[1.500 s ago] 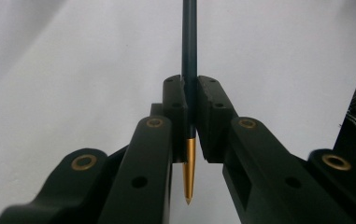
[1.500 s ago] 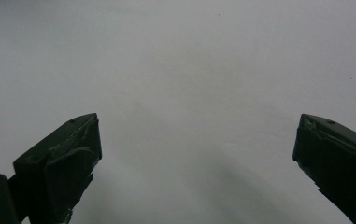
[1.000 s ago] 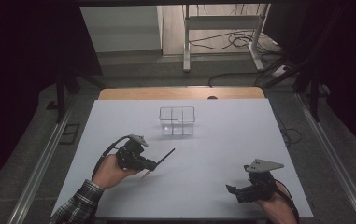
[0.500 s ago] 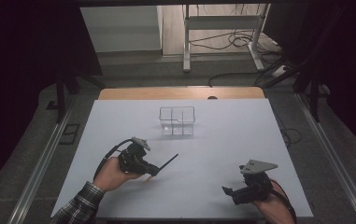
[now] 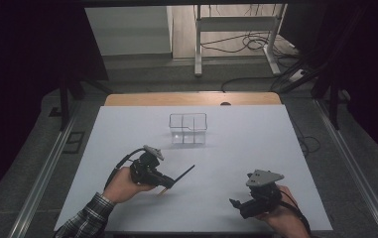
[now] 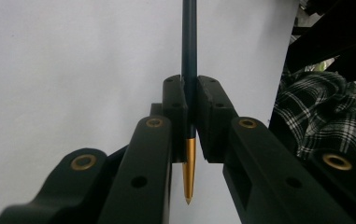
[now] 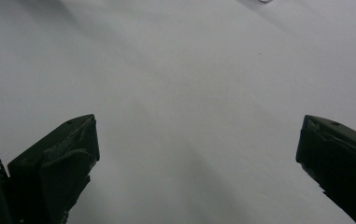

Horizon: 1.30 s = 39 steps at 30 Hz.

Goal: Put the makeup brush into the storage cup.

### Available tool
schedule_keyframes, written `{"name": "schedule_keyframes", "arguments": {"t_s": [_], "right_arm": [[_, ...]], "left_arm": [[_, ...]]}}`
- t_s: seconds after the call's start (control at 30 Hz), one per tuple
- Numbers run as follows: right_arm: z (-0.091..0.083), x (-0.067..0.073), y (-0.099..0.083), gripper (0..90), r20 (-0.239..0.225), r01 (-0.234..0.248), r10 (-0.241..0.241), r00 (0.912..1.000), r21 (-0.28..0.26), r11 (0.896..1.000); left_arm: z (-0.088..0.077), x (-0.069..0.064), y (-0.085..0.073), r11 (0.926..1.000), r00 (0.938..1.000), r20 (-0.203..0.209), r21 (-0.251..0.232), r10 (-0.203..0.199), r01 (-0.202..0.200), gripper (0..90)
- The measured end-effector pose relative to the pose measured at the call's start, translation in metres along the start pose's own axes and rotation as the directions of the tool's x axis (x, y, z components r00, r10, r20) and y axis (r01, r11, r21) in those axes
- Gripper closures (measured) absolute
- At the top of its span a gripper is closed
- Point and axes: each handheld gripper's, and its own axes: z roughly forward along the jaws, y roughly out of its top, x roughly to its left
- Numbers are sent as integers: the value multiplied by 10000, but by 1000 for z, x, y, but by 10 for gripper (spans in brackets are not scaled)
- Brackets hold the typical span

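My left gripper (image 5: 164,181) (image 6: 189,109) is shut on a thin dark pen (image 5: 182,174) (image 6: 189,51) with a gold tip; the shaft runs up and to the right over the white table, the gold point sticks out behind the pads. A clear plastic organiser (image 5: 188,128) with compartments stands at the table's middle, farther back. My right gripper (image 5: 236,204) (image 7: 196,154) sits at the front right, its jaws wide apart with bare table between them.
The white table top (image 5: 246,148) ends in a wooden strip at the back. Metal rails run along both sides. A plaid sleeve (image 6: 320,107) lies near the left gripper. A table frame and cables stand on the floor beyond.
My right gripper has shifted a little to the left along the front edge. The left gripper and the pen have barely moved.
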Motion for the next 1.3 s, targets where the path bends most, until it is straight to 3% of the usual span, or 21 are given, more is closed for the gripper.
{"name": "schedule_keyframes", "arguments": {"t_s": [0.43,0.7,0.8,0.9,1.17,1.3], "right_arm": [[12,12,16,145,-301,1075,-1060,9939,557,9926],[14,13,25,229,-224,1668,-1659,9859,474,9848],[15,14,31,270,-81,2031,-2029,9792,430,9782],[16,15,34,284,-5,2280,-2282,9736,445,9727],[21,15,39,270,-93,2406,-2404,9706,450,9696],[23,17,42,294,-8,2761,-2764,9610,548,9596]], "left_arm": [[6,-1,10,9999,9992,399,150,25,-31,832],[11,-2,15,9994,9989,465,341,59,-75,833],[13,-3,18,9985,9987,503,528,105,-132,832],[14,-4,20,9981,9985,538,588,138,-170,833],[18,-4,24,9966,9976,694,821,-6,-52,833],[19,-4,26,9963,9973,729,861,-92,29,833]]}}
